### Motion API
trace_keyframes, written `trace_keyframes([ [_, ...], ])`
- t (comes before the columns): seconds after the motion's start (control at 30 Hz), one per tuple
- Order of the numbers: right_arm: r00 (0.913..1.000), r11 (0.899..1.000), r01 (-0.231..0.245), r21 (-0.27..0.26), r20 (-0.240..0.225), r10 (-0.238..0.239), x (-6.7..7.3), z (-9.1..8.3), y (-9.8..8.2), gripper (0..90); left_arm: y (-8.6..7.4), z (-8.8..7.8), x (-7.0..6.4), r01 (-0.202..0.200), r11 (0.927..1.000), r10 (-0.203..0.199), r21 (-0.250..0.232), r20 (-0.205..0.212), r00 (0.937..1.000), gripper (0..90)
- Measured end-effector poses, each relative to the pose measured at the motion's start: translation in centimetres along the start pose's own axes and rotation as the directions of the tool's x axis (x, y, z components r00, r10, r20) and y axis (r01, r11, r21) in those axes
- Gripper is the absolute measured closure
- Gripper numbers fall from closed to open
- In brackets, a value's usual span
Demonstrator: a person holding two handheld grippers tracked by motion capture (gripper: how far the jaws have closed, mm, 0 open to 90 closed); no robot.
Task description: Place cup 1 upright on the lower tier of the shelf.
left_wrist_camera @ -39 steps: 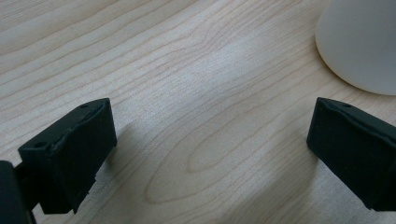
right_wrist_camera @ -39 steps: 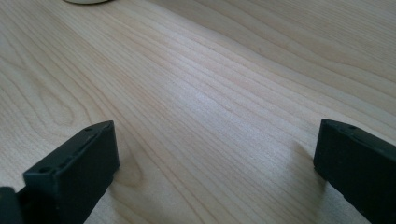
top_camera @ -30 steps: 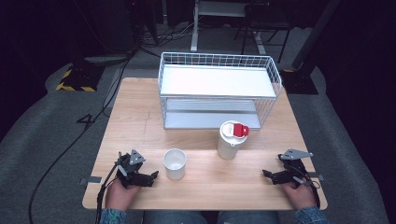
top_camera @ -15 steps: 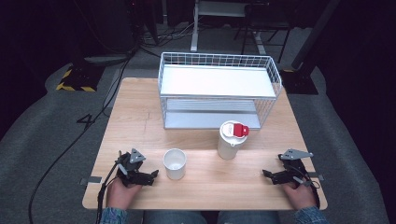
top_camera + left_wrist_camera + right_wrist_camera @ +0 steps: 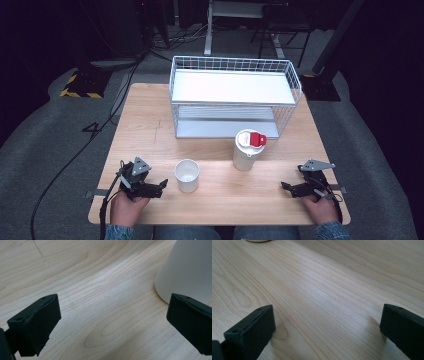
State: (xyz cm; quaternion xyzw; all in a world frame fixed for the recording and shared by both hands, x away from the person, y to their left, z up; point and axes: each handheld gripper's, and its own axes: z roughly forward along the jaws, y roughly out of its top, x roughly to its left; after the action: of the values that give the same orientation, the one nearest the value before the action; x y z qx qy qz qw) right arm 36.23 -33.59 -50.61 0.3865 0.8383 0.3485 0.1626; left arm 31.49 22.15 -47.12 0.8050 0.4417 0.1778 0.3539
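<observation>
Holding both tongs low over the near edge of the wooden table (image 5: 150,125), you have nothing gripped in either. Your left gripper (image 5: 161,186) has its jaws spread wide, having just been opening, with bare wood between them; the white cup (image 5: 187,175) stands upright just beyond its tips, off toward the right jaw, apart from it and not touched. In the left gripper view the cup (image 5: 190,267) rises at the upper right, its base just past the right jaw, so it lies ahead and to that side rather than on the centreline. Your right gripper (image 5: 286,187) is likewise spread on empty wood, well apart from the cup, with the white lidded container (image 5: 246,149), red-capped, standing between it and the wire rack (image 5: 235,95) behind. Judgement: the left hand is plainly nearer the cup; its long axis is vertical, so a level approach, shifted toward the right jaw's side, should straddle the wall.
</observation>
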Motion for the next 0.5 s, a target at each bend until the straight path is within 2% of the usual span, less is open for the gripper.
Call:
trace_keyframes([
  [0.23, 1.0, 1.0, 0.001, 0.001, -0.001, -0.001, 0.0, 0.0, 0.0, 0.2, 0.1, -1.5, -1.1, -0.032, 0.9982, 0.032, -0.05, -0.01, 0.9994, 0.0],
  [0.5, 1.0, 1.0, -0.001, 0.0, 0.001, 0.001, 0.0, 0.0, 0.0, 0.3, 0.0, -2.9, -2.5, -0.068, 0.9924, 0.067, -0.102, -0.014, 0.9977, 0.0],
])
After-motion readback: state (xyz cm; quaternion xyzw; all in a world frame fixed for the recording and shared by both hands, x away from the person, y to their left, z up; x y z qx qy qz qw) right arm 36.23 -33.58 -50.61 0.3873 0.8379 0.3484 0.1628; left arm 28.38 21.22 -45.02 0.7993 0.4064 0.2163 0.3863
